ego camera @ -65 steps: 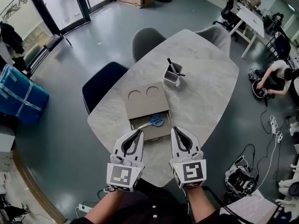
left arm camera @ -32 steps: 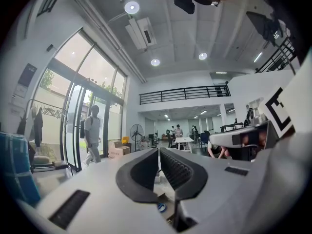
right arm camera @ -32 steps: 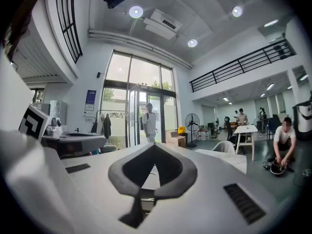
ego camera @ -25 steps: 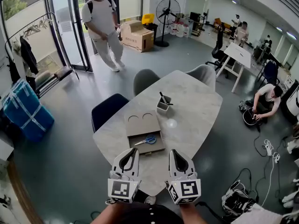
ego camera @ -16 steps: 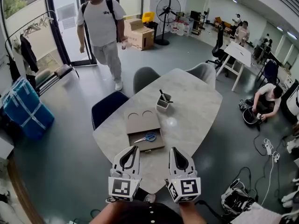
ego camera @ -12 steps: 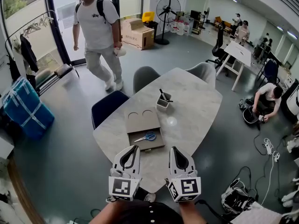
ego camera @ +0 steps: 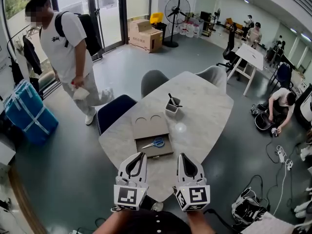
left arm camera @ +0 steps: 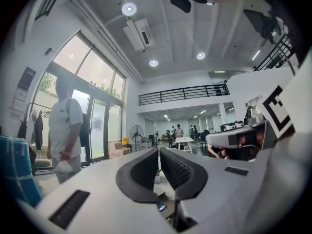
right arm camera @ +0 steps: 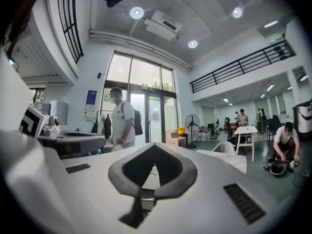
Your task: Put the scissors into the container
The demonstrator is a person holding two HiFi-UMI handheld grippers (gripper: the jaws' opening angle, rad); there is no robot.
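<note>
Right gripper (right arm camera: pixel 153 147) jaws closed, empty (person (right arm camera: pixel 123 118) beyond).

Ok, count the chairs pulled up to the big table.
3. A dark blue chair at the table's left side, a grey chair at its far end, a pale chair to that one's right. Any on the near side may be hidden.

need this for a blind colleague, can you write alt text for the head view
The left gripper and right gripper hover side by side, shut and empty, over the near edge of a pale table. Blue-handled scissors lie on a flat brown box ahead, with a small pen holder beyond.
</note>
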